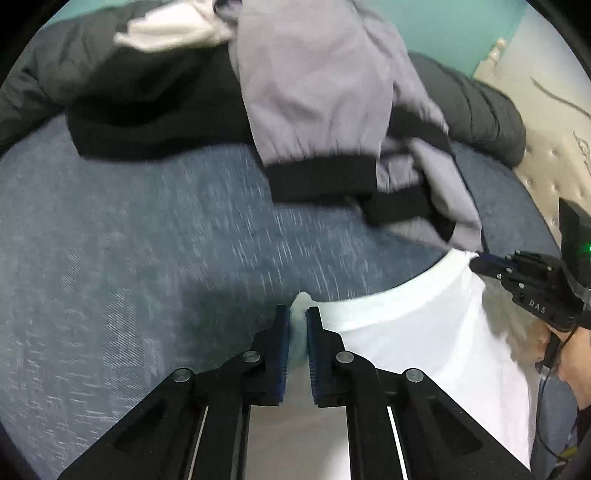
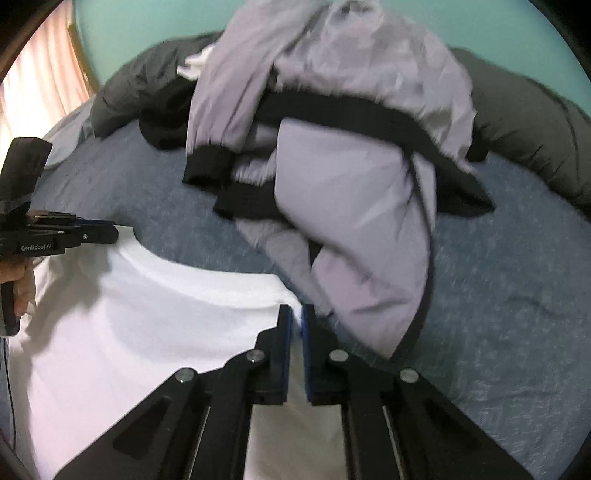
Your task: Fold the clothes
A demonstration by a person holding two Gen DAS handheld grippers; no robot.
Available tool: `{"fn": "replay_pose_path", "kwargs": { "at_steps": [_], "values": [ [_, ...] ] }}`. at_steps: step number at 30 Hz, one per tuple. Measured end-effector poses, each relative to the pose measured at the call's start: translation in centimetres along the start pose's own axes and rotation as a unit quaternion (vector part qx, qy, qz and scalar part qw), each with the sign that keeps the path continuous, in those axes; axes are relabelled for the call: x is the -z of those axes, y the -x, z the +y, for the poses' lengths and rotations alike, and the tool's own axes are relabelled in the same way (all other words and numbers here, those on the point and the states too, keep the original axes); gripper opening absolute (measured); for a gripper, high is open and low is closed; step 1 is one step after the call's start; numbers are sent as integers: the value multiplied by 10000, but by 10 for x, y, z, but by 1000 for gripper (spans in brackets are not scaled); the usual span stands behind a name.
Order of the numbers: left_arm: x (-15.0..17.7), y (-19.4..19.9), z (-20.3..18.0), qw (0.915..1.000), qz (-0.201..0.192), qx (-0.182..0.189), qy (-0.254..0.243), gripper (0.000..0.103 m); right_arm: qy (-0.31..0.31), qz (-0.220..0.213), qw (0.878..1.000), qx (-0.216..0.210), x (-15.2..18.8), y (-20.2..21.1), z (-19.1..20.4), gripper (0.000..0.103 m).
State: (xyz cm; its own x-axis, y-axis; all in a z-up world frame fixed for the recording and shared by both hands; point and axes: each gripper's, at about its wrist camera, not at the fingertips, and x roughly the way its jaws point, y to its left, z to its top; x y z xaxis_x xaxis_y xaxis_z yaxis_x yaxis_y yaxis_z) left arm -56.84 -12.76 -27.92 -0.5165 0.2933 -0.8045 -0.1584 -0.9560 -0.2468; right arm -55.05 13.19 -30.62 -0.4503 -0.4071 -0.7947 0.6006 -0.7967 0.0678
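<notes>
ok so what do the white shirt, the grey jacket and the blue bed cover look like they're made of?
White shirt: soft matte knit, probably cotton; a ribbed neckline band shows and it drapes limply between the left tongs and right tongs.
Grey jacket: smooth woven synthetic, likely nylon or polyester; faint sheen, crisp creases, black ribbed cuffs.
Blue bed cover: matte heathered weave, flecked with paler threads; fibre unclear.

I see a blue bedspread (image 1: 129, 258) under everything, a dark quilt (image 2: 535, 122) bunched at the far side, teal wall (image 2: 147, 33) behind, curtain (image 2: 40, 70) far left.
</notes>
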Motion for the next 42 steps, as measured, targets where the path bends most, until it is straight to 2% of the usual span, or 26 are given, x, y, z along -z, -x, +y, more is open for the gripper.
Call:
{"fn": "replay_pose_path", "kwargs": {
  "at_steps": [5, 12, 15, 17, 18, 19, 21, 22, 27, 31, 34, 37, 42],
  "values": [
    [-11, 7, -2, 9998, -149, -122, -61, 9, 78, -265, 9993, 238, -8, 7, 5, 5],
    [-9, -27, -4, 9994, 48, -353, -47, 11, -156, 139, 9992, 352, -2, -25, 3, 5],
    [-6, -31, 3, 9995, 39, -302, 78, 13, -371, 178, 9988, 260, 3, -31, -3, 5],
    [-4, -33, 8, 9995, 34, -268, 161, 18, -518, 168, 9984, 180, 3, -30, -8, 7],
    [-4, -32, 11, 9995, 15, -247, 216, 27, -589, 146, 9980, 154, 2, -27, -10, 10],
    [-5, -27, 15, 9993, -33, -219, 295, 30, -638, 107, 9978, 160, 2, -23, -13, 11],
    [-6, -16, 25, 9985, -148, -167, 505, 31, -685, -16, 9974, 240, 1, -12, -16, 38],
    [-5, -8, 32, 9979, -188, -146, 605, 33, -758, -108, 9968, 230, 1, -4, -19, 41],
    [12, 32, 49, 9967, -248, -282, 716, 33, -1156, -600, 9914, 139, 6, 46, -39, 45],
    [39, 64, 59, 9966, -156, -366, 717, 33, -1339, -840, 9874, 26, 27, 87, -46, 48],
    [65, 80, 60, 9965, -134, -356, 746, 35, -1562, -878, 9838, 55, 57, 118, -54, 49],
    [97, 98, 64, 9959, -148, -284, 847, 43, -1875, -901, 9781, 44, 88, 137, -60, 50],
    [136, 124, 74, 9938, -135, -268, 1074, 43, -2303, -866, 9692, 63, 141, 168, -61, 50]
  ]
}}
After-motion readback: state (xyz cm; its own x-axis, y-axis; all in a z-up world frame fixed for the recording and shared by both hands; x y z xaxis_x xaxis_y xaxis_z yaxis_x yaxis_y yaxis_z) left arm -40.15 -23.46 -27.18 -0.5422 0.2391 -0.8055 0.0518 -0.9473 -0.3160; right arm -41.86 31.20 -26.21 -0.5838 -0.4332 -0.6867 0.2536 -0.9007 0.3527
